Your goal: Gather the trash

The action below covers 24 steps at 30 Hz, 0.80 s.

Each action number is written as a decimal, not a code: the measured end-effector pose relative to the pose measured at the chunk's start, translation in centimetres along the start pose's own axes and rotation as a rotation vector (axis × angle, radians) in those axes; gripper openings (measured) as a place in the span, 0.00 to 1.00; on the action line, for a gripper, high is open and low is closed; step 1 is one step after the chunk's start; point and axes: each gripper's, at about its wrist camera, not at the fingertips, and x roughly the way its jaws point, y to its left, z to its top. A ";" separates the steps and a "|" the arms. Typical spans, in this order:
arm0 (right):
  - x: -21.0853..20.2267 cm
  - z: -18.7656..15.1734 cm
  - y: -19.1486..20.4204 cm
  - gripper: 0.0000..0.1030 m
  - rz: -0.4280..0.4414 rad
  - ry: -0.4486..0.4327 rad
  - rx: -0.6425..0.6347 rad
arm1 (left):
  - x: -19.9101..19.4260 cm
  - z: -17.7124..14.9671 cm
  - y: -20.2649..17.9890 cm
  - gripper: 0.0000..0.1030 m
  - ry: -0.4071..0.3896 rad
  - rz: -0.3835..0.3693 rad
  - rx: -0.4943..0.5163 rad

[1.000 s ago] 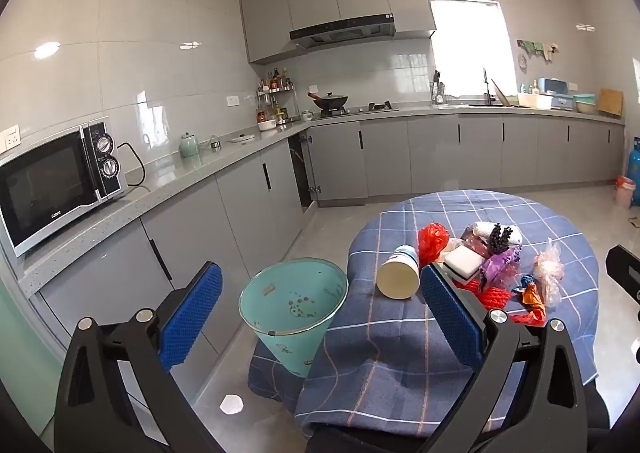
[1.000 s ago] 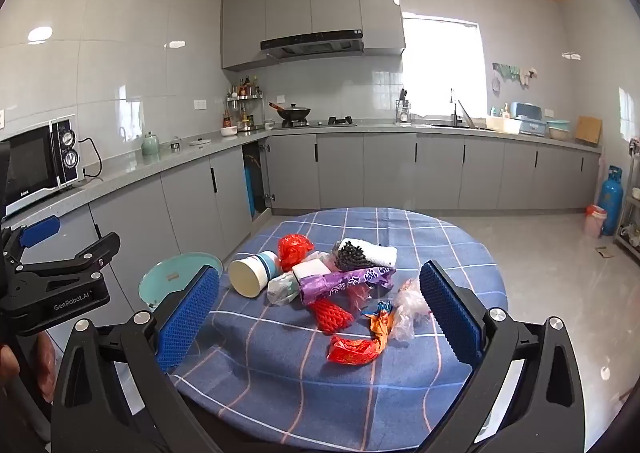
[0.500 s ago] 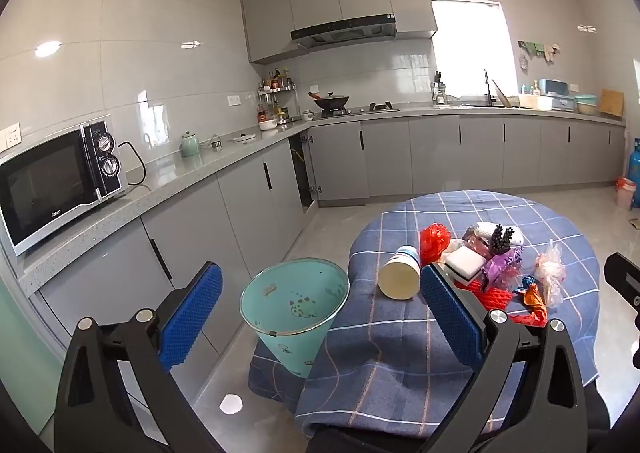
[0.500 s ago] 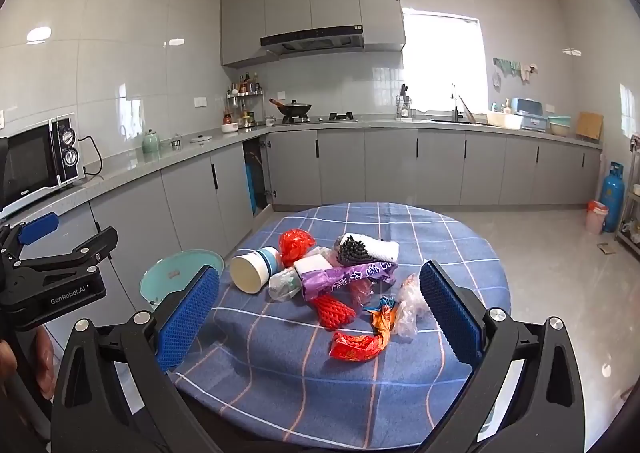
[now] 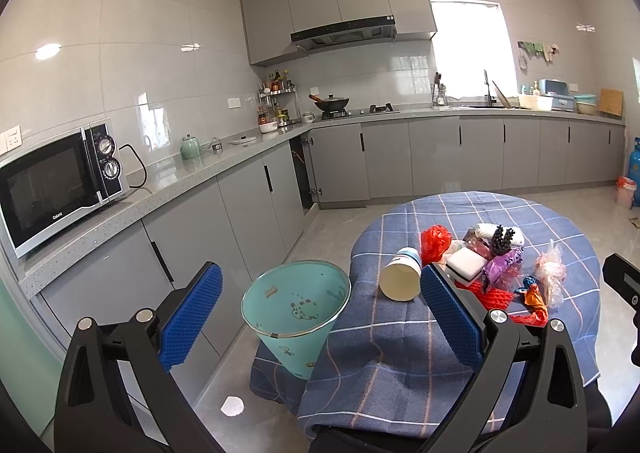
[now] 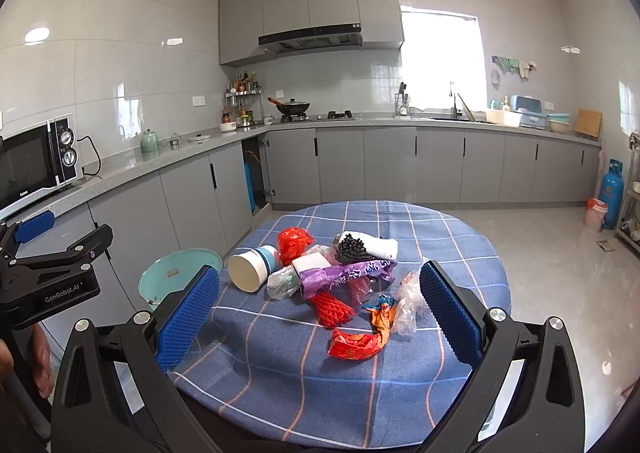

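Showing only leftward: bin point(image 5: 296, 309) interior, floor scrap point(image 5: 232, 405).

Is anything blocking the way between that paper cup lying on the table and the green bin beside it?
Nothing visible does. The paper cup lies at the table's left edge, and the bin stands open just beyond that edge, with only bare tablecloth between them.

One round table point(image 6: 460, 253) carries one paper cup point(image 6: 253, 269) on its side, one white sponge block point(image 6: 311, 264), one purple wrapper point(image 6: 346, 273), one red plastic bag point(image 6: 294, 241), one red net sleeve point(image 6: 333, 308), one red foil wrapper point(image 6: 354, 345) and one white-and-black roll point(image 6: 366, 247). One teal bin point(image 5: 296, 303) stands beside it. One microwave point(image 5: 56, 185), one wok point(image 6: 294, 107).
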 end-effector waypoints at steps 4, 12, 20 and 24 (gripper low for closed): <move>0.0 0.0 0.0 0.96 0.000 0.002 0.001 | 0.1 0.0 -0.2 0.95 -0.001 -0.002 0.001; 0.0 0.0 0.1 0.96 -0.001 0.002 0.002 | 0.0 0.0 0.1 0.95 -0.004 0.000 -0.002; 0.0 0.0 0.0 0.96 0.000 0.003 0.002 | 0.0 0.1 0.2 0.95 -0.006 0.000 -0.004; 0.0 0.0 0.1 0.96 0.001 0.006 0.003 | 0.0 0.0 0.3 0.95 -0.007 0.001 -0.006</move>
